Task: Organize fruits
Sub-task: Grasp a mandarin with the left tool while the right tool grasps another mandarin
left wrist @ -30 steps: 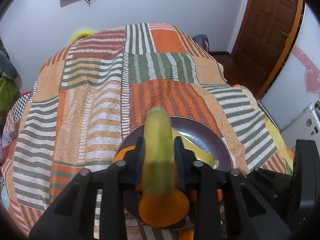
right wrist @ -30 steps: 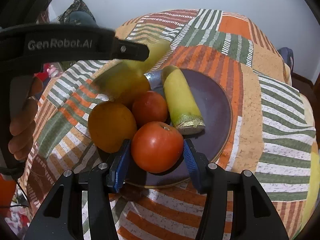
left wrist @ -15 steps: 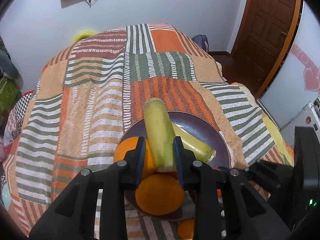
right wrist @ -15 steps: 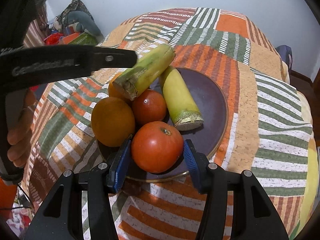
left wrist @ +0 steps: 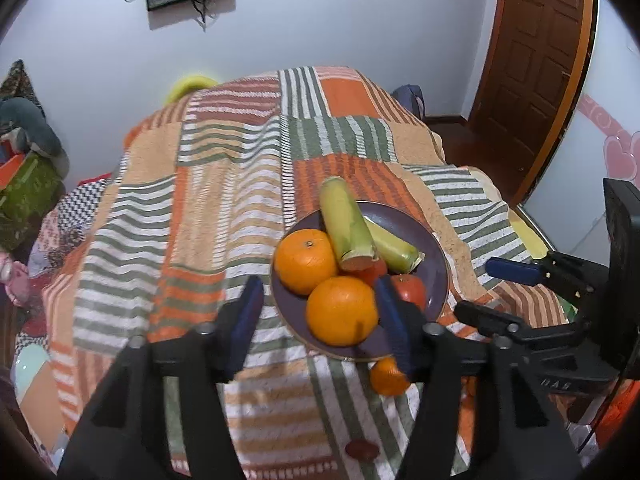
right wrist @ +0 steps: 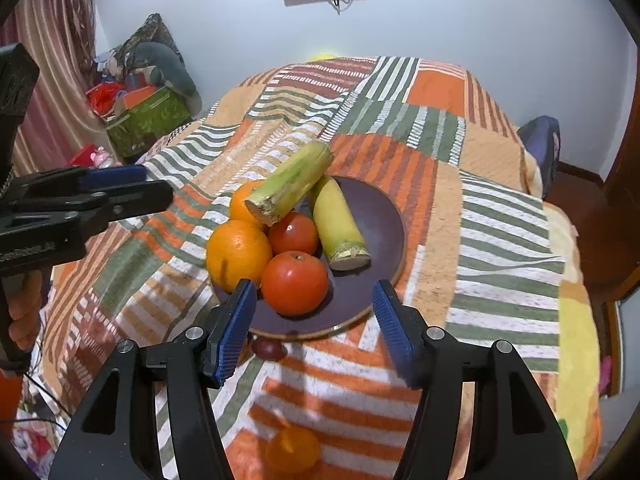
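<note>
Round, dark purple plate (right wrist: 380,216) with a thin pale rim, glazed and smooth, set on a patchwork cover (right wrist: 500,248) of coarse woven fabric — striped blocks in orange, green, cream and brown.

Piled on the plate, just ahead of the right gripper (right wrist: 316,328):
- near tomato (right wrist: 294,283): glossy red, round, small dark calyx scar on top; closest to the blue ribbed pads, not touched by them.
- second tomato (right wrist: 293,233): smaller-looking, directly behind the first.
- near orange (right wrist: 239,250): dimpled matte peel, ahead and left of the pads.
- far orange (right wrist: 244,204): partly hidden behind the others.
- lower cane piece (right wrist: 338,224): yellow cylinder, fibrous cut end facing the claw, lying flat on the plate.
- upper cane piece (right wrist: 290,186): green-yellow, ragged cut end, resting tilted across the fruit pile.

Right claw: jaws apart, just been opening, nothing between the pads.

Left gripper (left wrist: 320,320): jaws apart, just been opening, clear of the cane; nothing gripped, near orange seen through the gap.

On the cover nearer than the plate, below the right claw: a small dark red fruit (right wrist: 267,348) at the plate rim, and a small orange fruit (right wrist: 292,449), blurred.
</note>
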Demonstrator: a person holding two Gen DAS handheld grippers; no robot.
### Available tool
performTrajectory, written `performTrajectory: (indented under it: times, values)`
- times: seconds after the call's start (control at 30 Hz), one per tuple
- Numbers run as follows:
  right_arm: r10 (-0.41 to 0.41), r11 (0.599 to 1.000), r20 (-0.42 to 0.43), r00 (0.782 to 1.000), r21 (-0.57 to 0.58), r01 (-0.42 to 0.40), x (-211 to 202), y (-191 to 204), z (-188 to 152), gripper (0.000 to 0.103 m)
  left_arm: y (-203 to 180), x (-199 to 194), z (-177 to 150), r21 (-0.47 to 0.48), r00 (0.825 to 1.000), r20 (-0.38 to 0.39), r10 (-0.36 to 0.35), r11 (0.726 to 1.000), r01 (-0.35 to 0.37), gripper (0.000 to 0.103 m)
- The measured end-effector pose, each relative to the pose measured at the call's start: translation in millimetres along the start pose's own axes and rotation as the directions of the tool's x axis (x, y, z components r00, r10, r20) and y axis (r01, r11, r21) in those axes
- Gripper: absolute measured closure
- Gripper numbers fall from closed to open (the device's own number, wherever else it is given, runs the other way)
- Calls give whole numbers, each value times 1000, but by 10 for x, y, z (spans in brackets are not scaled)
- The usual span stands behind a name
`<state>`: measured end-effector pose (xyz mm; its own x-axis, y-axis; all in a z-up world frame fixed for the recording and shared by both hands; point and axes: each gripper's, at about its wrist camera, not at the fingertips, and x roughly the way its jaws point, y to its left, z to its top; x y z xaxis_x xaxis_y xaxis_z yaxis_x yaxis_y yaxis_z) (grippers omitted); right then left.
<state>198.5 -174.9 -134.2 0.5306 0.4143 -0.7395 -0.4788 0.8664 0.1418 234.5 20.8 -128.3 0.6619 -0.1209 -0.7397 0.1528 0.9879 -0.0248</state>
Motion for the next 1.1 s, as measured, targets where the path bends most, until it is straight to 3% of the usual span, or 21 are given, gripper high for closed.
performTrajectory:
  times: [0.17,0.33,0.77,1.0,1.1]
  values:
    - [-27,999,12,1000,-27,27,-188,79,-105,44,46,-213,-142,-34,1000,1,-6,999,6,33]
    - [-35,999,25,999,-31,36,-341,131,-223,39,20,-311,-331,-36,999,-32,-17,999,16,33]
    - [-29,1000,-72,997,-7,28,-246,125,-705,39,-134,-45,-756,-62,983,-167,-77,996,67,33]
    - [2,1000,-155,988,-6,-3,-20,141,-865,64,-237,111,-815,-48,978,-192,-84,996,77,33]
    - [5,1000,-155,988,-5,-5,4,137,-891,67,-263,172,-808,-49,977,-197,-86,996,78,33]
